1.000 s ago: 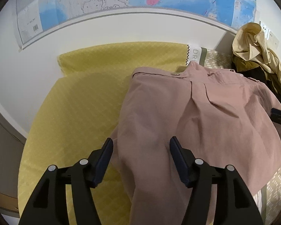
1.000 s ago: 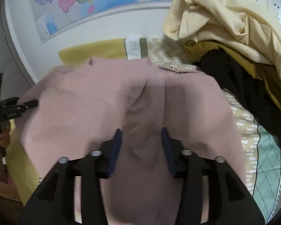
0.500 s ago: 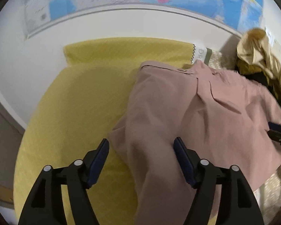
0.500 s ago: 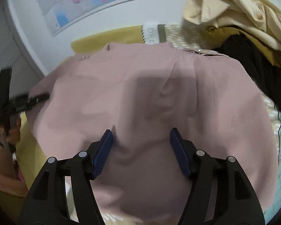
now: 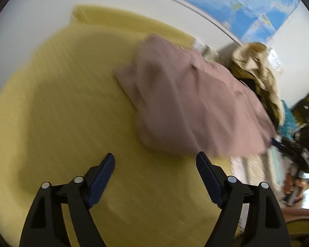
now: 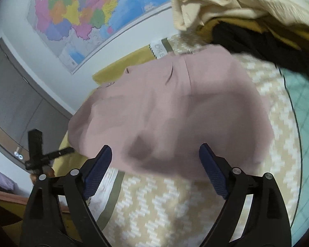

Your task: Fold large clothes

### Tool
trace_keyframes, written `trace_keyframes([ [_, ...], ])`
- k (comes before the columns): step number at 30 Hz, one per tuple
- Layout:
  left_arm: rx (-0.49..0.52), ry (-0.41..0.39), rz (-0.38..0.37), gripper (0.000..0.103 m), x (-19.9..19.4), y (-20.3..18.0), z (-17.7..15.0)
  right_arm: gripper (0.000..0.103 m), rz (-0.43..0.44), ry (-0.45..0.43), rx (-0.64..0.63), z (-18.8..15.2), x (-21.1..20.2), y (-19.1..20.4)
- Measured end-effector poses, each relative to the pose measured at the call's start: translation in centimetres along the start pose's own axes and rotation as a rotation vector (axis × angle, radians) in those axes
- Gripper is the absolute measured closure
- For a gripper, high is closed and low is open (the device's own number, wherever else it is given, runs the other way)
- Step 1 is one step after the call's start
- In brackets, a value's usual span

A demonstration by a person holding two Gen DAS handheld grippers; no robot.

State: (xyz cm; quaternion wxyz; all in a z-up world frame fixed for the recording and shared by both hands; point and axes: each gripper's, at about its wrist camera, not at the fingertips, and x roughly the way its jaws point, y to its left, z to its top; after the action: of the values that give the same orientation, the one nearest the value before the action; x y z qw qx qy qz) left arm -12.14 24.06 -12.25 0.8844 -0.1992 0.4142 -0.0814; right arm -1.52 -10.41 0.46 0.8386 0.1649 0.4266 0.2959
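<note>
A dusty-pink shirt (image 5: pixel 187 103) lies folded on the bed, half on the yellow quilted cover (image 5: pixel 68 107) and half on the beige patterned sheet (image 6: pixel 175 210). It also fills the middle of the right wrist view (image 6: pixel 175 107). My left gripper (image 5: pixel 155 162) is open and empty, above the yellow cover, just short of the shirt's near edge. My right gripper (image 6: pixel 155 156) is open and empty, its tips at the shirt's near hem. The right gripper also shows in the left wrist view (image 5: pixel 294 150), and the left gripper in the right wrist view (image 6: pixel 43 154).
A heap of cream, mustard and black clothes (image 6: pixel 247 14) lies at the back right, also seen in the left wrist view (image 5: pixel 255 70). A wall map (image 6: pixel 88 14) hangs behind the bed. A teal checked cloth (image 6: pixel 302 103) lies on the right. Grey cabinet doors (image 6: pixel 16 94) stand at left.
Both grippers have let go of the pink shirt, opened wide and pulled back toward me. The left gripper has swung left over the yellow cover. The shirt now lies flat.
</note>
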Motion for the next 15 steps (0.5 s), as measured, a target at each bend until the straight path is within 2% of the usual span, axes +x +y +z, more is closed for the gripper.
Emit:
trace_keyframes([
  [2, 0.036, 0.011, -0.020, 0.022, 0.4, -1.2, -0.4, 0.016, 0.008, 0.005, 0.017, -0.8, -0.1, -0.2],
  [5, 0.031, 0.026, -0.066, 0.022, 1.2, -2.4, -0.4, 0.014, 0.033, 0.015, 0.043, -1.7, -0.4, -0.6],
  [9, 0.041, 0.034, -0.097, 0.013, 2.6, -3.9, 0.2, 0.012, 0.055, 0.025, 0.066, -2.6, -0.5, -1.1],
  [11, 0.044, 0.048, -0.140, 0.011, 3.4, -4.8, 0.6, 0.012, 0.060, 0.037, 0.093, -3.1, -0.5, -1.6],
  [12, 0.045, 0.047, -0.144, 0.007, 3.8, -5.2, 0.8, 0.012, 0.061, 0.040, 0.104, -3.3, -0.4, -1.9],
  [15, 0.072, 0.043, -0.113, 0.007, 4.5, -6.3, 1.1, 0.012, 0.060, 0.048, 0.139, -3.8, -0.1, -2.6],
])
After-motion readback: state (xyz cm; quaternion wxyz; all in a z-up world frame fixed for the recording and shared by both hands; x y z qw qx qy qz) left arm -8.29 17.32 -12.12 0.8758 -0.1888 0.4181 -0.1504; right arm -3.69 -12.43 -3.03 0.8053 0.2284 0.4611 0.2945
